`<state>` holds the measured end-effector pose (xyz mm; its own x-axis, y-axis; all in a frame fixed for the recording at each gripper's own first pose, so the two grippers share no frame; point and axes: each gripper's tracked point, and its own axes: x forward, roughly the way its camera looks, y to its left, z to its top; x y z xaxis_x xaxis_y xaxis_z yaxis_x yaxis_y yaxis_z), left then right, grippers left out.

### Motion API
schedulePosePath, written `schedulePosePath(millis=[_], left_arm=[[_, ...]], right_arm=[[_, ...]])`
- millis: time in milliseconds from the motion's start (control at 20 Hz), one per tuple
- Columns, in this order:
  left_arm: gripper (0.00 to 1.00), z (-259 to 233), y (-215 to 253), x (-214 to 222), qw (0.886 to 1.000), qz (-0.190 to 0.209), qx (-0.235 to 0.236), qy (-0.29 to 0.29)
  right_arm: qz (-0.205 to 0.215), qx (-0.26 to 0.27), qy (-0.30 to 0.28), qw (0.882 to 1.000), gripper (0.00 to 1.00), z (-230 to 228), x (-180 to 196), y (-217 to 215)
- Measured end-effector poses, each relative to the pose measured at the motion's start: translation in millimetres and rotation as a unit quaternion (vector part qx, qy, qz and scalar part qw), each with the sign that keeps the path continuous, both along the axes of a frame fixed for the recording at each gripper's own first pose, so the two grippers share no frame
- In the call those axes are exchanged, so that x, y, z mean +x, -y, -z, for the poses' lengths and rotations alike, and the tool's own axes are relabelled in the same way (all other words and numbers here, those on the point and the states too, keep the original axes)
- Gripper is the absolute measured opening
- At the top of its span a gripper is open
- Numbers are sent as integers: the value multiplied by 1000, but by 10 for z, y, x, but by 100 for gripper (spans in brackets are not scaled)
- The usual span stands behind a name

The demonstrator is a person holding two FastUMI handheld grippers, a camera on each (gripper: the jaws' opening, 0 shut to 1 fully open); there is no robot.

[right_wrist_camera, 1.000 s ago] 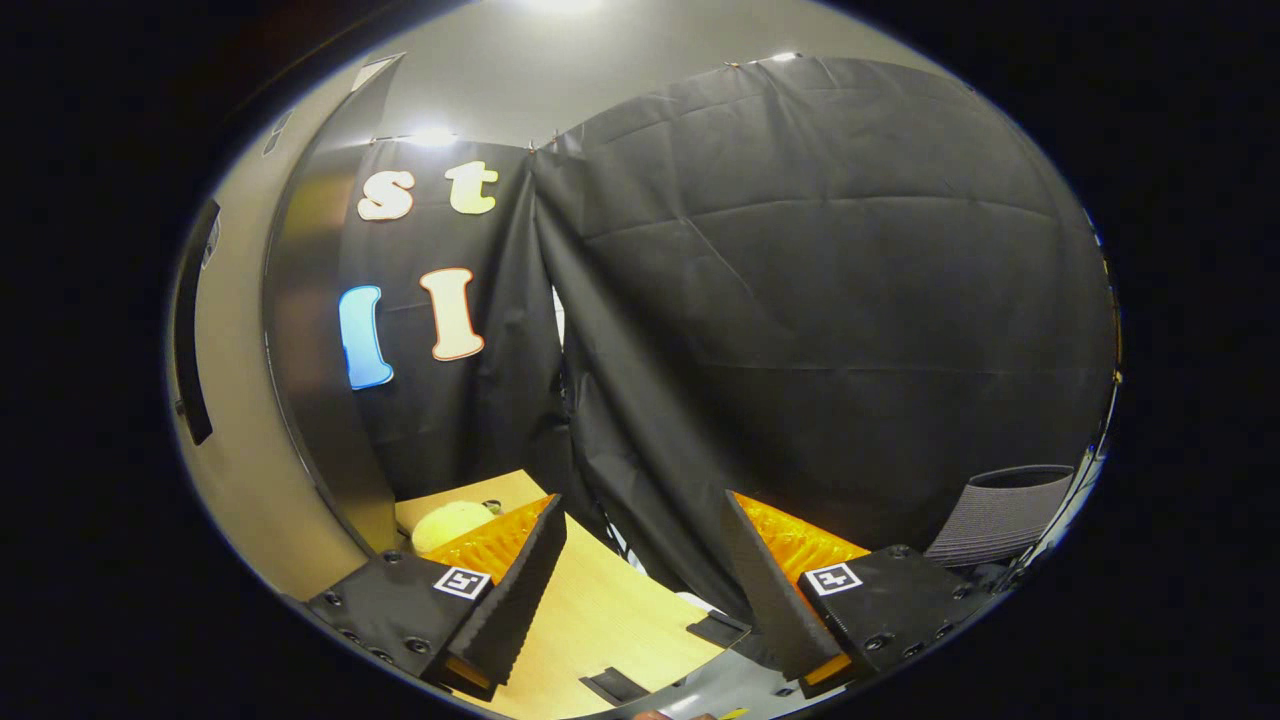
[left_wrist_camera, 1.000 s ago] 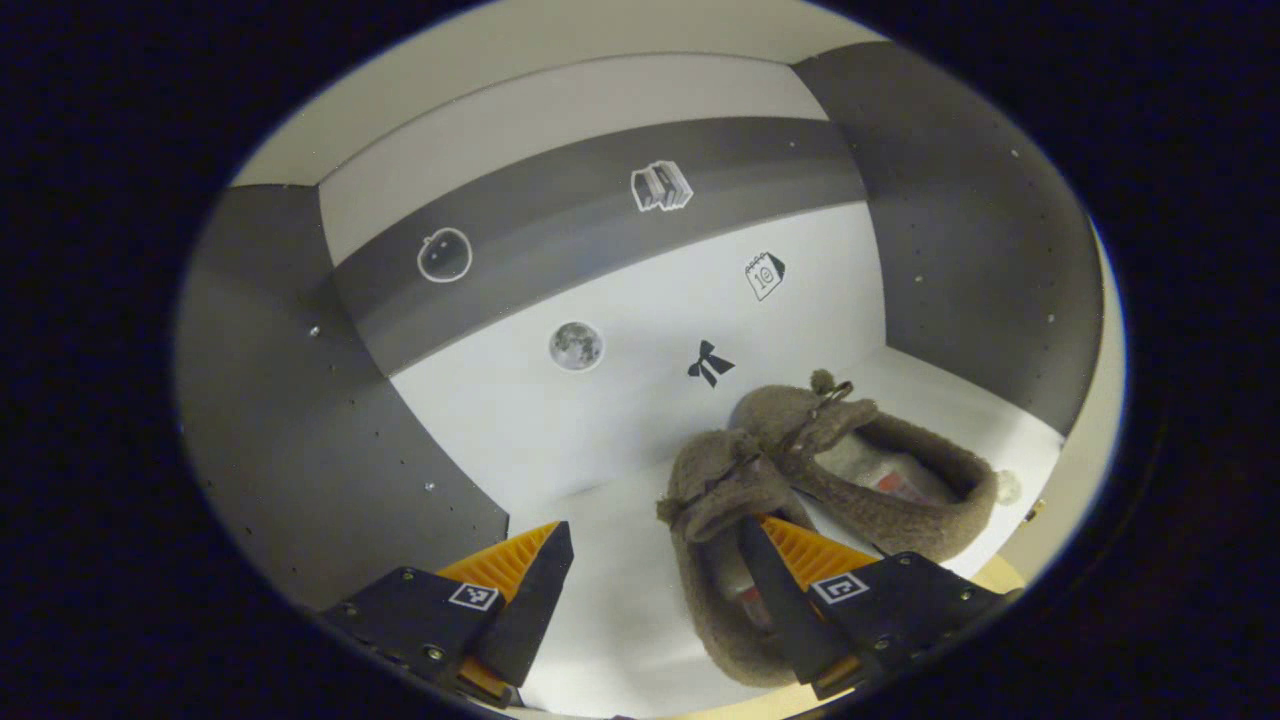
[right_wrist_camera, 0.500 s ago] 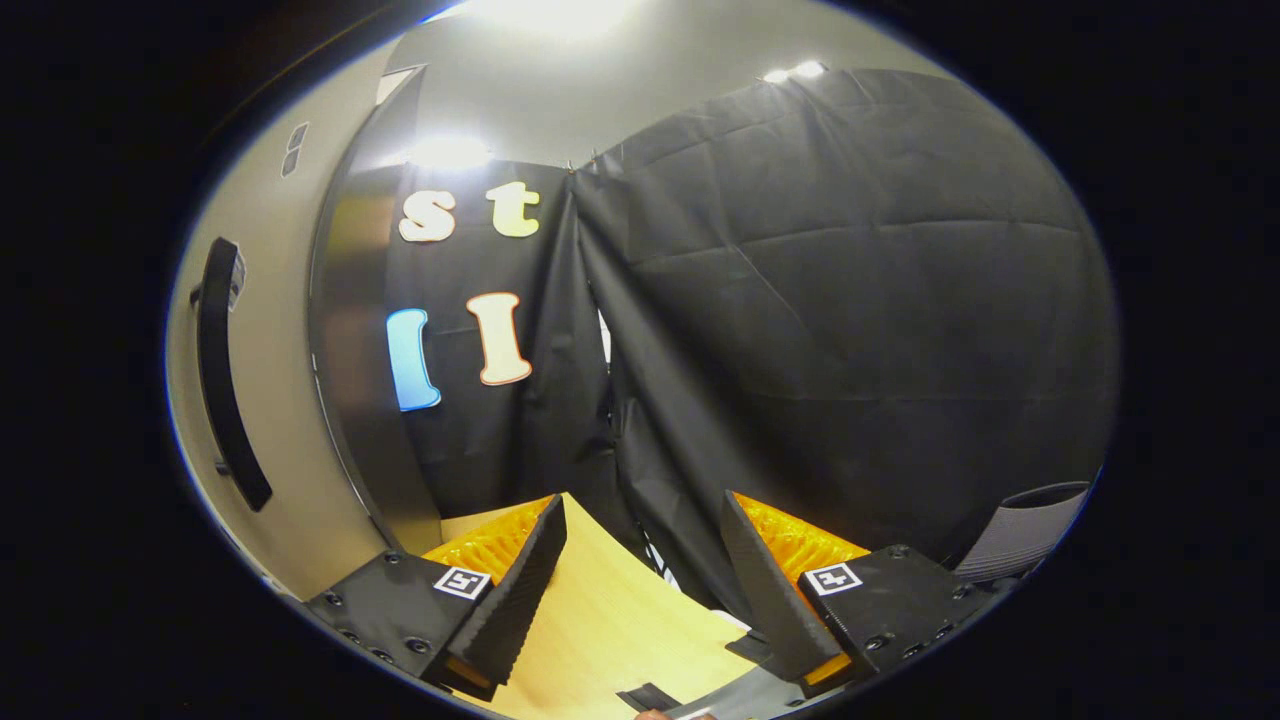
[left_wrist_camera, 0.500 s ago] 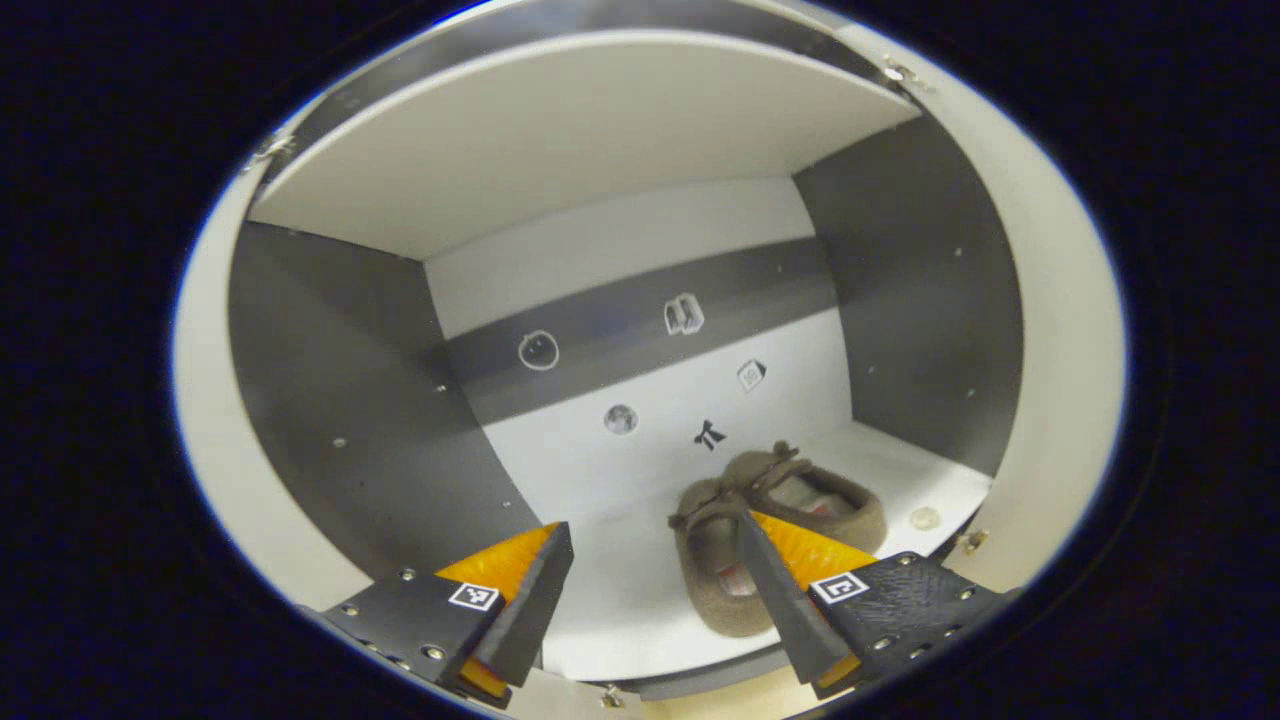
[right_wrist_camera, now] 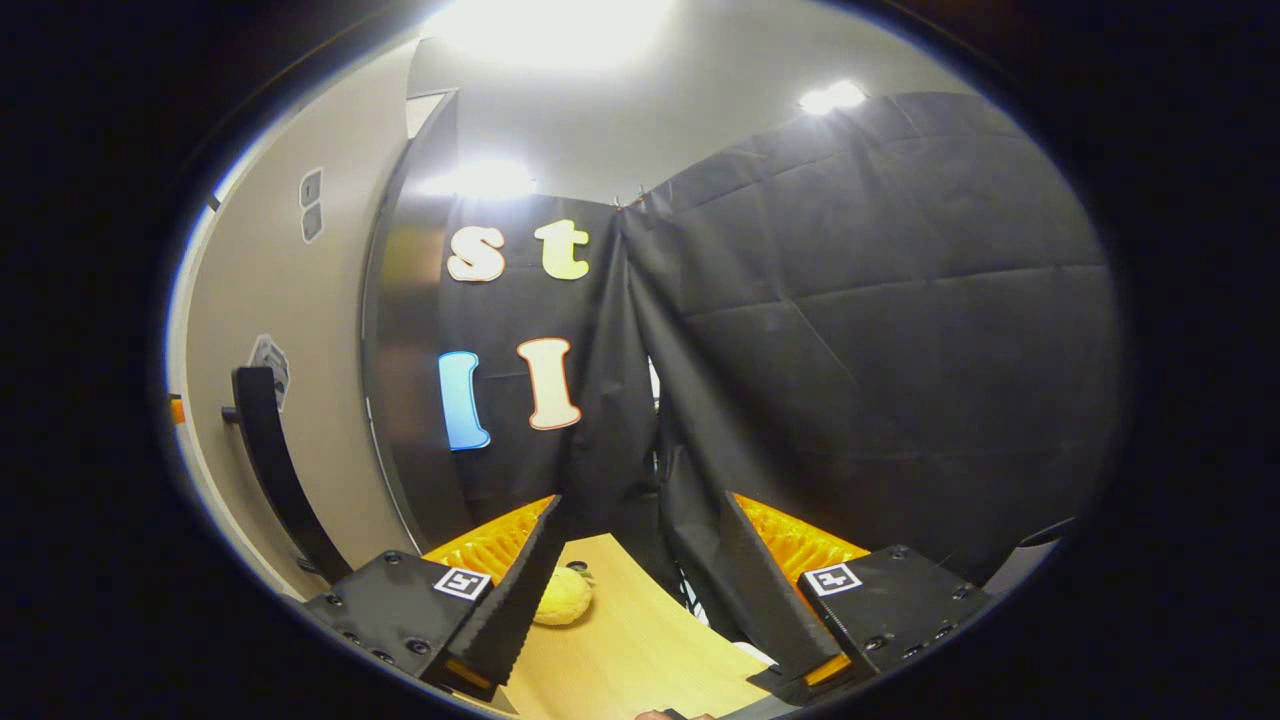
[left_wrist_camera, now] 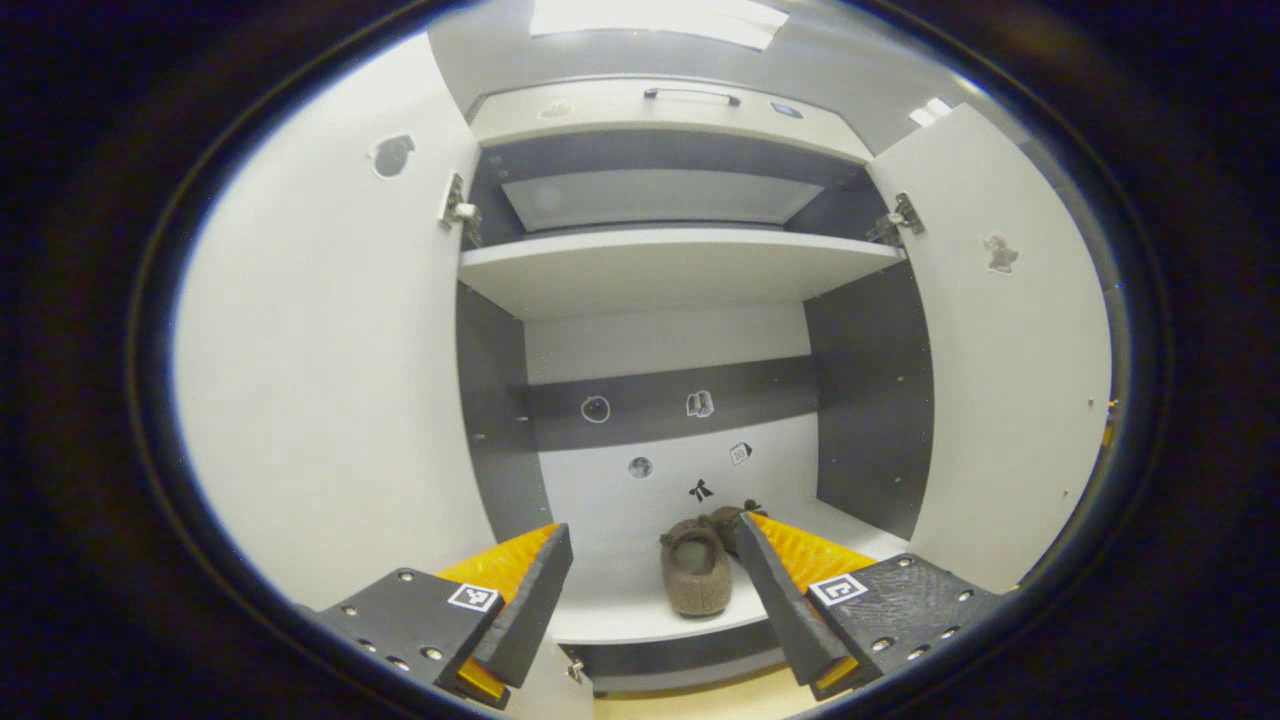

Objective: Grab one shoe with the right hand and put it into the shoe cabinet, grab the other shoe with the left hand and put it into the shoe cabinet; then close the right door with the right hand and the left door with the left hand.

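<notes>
In the left gripper view two brown felt shoes sit side by side on the bottom shelf of the open shoe cabinet (left_wrist_camera: pixel 680 270): the left shoe (left_wrist_camera: pixel 692 580) in full, the right shoe (left_wrist_camera: pixel 735 525) partly behind my finger. My left gripper (left_wrist_camera: pixel 655 620) is open, well back from the cabinet, holding nothing. The left door (left_wrist_camera: pixel 330 380) and the right door (left_wrist_camera: pixel 1010 400) both stand open. In the right gripper view my right gripper (right_wrist_camera: pixel 635 610) is open and holds nothing, beside the outer face of the right door (right_wrist_camera: pixel 290 350) and its dark handle (right_wrist_camera: pixel 275 460).
A wooden surface (right_wrist_camera: pixel 620 650) lies below the right gripper with a small yellow object (right_wrist_camera: pixel 562 596) on it. Black cloth (right_wrist_camera: pixel 860 350) hangs behind. An upper shelf (left_wrist_camera: pixel 680 265) and a top panel with a handle (left_wrist_camera: pixel 692 95) sit above the shoes.
My left gripper has pulled back out of the cabinet, leaving the shoe on the bottom shelf; both doors are now in view. The right gripper has shifted so the door handle looms nearer.
</notes>
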<state>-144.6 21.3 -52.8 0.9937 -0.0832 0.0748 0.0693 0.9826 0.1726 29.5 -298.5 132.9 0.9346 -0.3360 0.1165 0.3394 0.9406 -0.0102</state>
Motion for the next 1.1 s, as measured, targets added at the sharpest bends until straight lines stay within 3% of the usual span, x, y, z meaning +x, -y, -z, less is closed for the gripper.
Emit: schedulePosePath(millis=[150,200,250,300,350,550,650,700,750,800,850,900,1100], left_arm=[[100,157,-37,-414,1000,7,-28,-5],[100,246,-31,-531,999,12,-35,-5],[100,391,-27,-583,999,9,-40,-12],[100,532,-71,-674,999,0,-42,-21],[100,681,-102,-791,999,-3,-41,-26],[100,1029,-242,-1128,998,-13,-45,-45],[96,1115,-289,-1262,997,-13,-66,-46],[100,1158,-307,-1310,996,-10,-79,-46],[100,1222,-326,-1344,995,-5,-88,-48],[100,1276,-360,-1369,994,-5,-90,-53],[96,1349,-413,-1391,994,-10,-87,-57],[100,1384,-448,-1415,995,-11,-82,-60],[96,1450,-450,-1491,996,0,-65,-63]], right_arm=[[-25,-6,5,1000,98,-202,36,-83],[-39,-6,2,999,93,-223,58,-148],[-53,-8,-7,999,98,-226,89,-231],[-62,-15,-15,998,93,-234,105,-281],[-69,-26,-16,997,98,-293,113,-326],[-94,-78,-11,992,98,-394,96,-629],[-135,-68,-25,988,98,-298,120,-903],[-148,-64,-30,986,98,-266,105,-989],[-145,-68,-30,987,99,-268,120,-988],[-136,-70,-26,988,92,-291,70,-973],[-133,-63,-29,989,90,-276,85,-981],[-137,-49,-33,989,90,-227,74,-1014],[-125,-51,-31,990,93,-247,47,-1049]])
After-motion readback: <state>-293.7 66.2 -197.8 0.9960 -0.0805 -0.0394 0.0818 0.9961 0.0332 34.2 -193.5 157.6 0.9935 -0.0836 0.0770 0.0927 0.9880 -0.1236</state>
